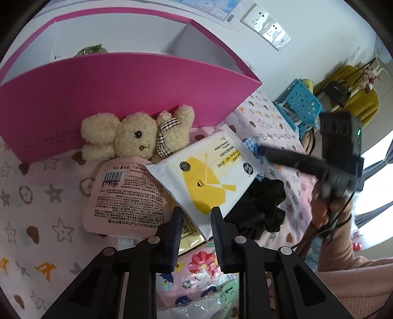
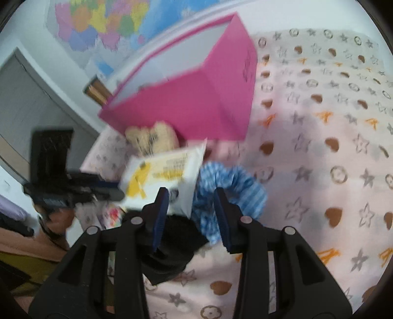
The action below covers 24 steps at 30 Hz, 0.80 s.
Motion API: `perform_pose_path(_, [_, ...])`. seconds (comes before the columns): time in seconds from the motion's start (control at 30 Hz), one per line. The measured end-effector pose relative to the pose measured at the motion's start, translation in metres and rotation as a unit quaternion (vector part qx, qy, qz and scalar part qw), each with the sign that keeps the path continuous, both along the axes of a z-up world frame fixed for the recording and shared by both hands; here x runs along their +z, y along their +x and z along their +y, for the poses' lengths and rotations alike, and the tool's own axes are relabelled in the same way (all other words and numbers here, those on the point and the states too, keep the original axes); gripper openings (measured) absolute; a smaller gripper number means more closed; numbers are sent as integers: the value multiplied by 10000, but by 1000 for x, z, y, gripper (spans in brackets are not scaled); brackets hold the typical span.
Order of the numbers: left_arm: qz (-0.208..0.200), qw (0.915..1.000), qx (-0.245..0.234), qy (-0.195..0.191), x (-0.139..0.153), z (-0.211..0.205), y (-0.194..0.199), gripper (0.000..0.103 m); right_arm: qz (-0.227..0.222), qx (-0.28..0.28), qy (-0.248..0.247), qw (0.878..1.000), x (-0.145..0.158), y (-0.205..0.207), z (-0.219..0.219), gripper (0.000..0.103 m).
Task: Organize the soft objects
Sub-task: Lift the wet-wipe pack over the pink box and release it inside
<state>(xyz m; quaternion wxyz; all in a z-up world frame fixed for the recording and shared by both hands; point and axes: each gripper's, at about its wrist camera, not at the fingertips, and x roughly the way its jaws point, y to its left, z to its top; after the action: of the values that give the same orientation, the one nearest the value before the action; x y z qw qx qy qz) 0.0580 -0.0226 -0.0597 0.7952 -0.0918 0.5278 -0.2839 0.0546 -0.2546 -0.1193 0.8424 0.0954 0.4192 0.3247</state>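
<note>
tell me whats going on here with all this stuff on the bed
A person is sorting soft things with a claw in each hand. The left claw is shut on the corner of the wipes pack. The right claw hangs open over the blue scrunchie and a black one. The plush bear lies against the pink box.

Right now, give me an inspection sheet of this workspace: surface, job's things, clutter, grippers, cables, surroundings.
Surface: pink cloth printed with stars and hearts.
Job's things: cream plush bear lying against the open pink cardboard box; white-and-yellow wet wipes pack; pink printed pouch; blue striped scrunchie; black scrunchie.
Clutter: flower-print packets by the near edge.
Grippers: left hand-held gripper shut on the wipes pack's corner; right hand-held gripper open above the scrunchies.
Cables: black lead by the right hand.
Surroundings: wall map, wall sockets, blue perforated basket.
</note>
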Motion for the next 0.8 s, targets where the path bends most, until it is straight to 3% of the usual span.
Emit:
perform_pose_path(0.1, [-3,10000,-2,7,0,-2,1,23,-156,-60,350,9992,13,6,-11,40])
perform_pose_path(0.2, [12,10000,13,-24,-2,-1,1,23,-262,-30,336,9991,22,19,-6,40])
perform_pose_path(0.5, [21,9999,7,-99,-3,4,1,23,338,448,6,9984,-3,62,30,40])
perform_pose_path(0.67, [-14,9996,6,-279,-2,7,2,25,-141,520,-114,9985,16,36,33,31])
perform_pose_path(0.8, [-139,9991,-18,-398,8,7,-2,25,-511,488,27,9975,38,15,26,30])
